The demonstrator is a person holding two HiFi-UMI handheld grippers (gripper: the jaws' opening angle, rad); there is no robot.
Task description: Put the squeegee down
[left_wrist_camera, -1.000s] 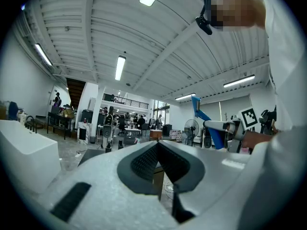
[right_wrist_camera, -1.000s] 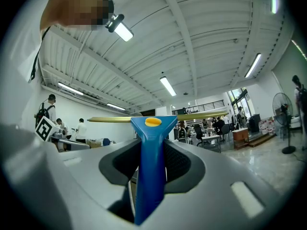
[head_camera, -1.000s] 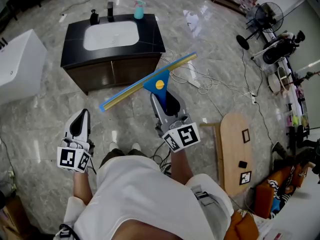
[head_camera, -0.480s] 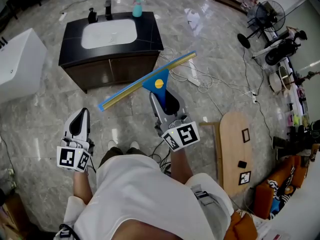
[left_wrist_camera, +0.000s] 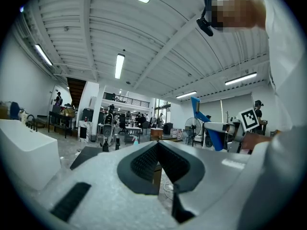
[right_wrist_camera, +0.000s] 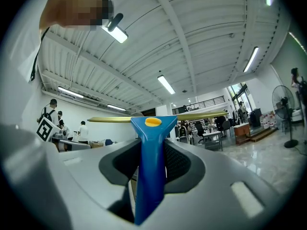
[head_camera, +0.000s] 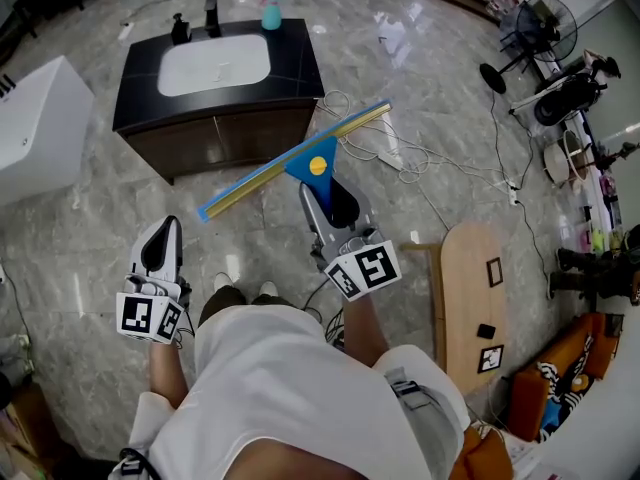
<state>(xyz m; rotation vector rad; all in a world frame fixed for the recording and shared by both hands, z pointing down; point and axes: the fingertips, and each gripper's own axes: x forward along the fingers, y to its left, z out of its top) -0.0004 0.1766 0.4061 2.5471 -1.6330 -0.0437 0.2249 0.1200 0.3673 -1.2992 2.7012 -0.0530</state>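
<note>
The squeegee (head_camera: 300, 163) has a blue handle, a yellow button and a long yellow-and-blue blade. My right gripper (head_camera: 330, 200) is shut on its handle and holds it level above the floor, short of the vanity. In the right gripper view the blue handle (right_wrist_camera: 148, 166) runs up between the two pads, with the blade (right_wrist_camera: 192, 116) crosswise at the top. My left gripper (head_camera: 158, 251) hangs lower left, its pads (left_wrist_camera: 144, 161) pressed together with nothing between them. From the left gripper view the squeegee (left_wrist_camera: 207, 128) shows off to the right.
A dark vanity (head_camera: 215, 118) with a white basin, a faucet and a teal soap bottle (head_camera: 270, 12) stands ahead. A white tub (head_camera: 40, 128) sits at left. Cables (head_camera: 420, 158) trail over the marble floor to the right. A wooden board (head_camera: 470, 298), fans and clutter lie right.
The whole view has shifted slightly: the vanity sits a little higher and further left in the head view. Both grippers keep their poses and the squeegee stays gripped.
</note>
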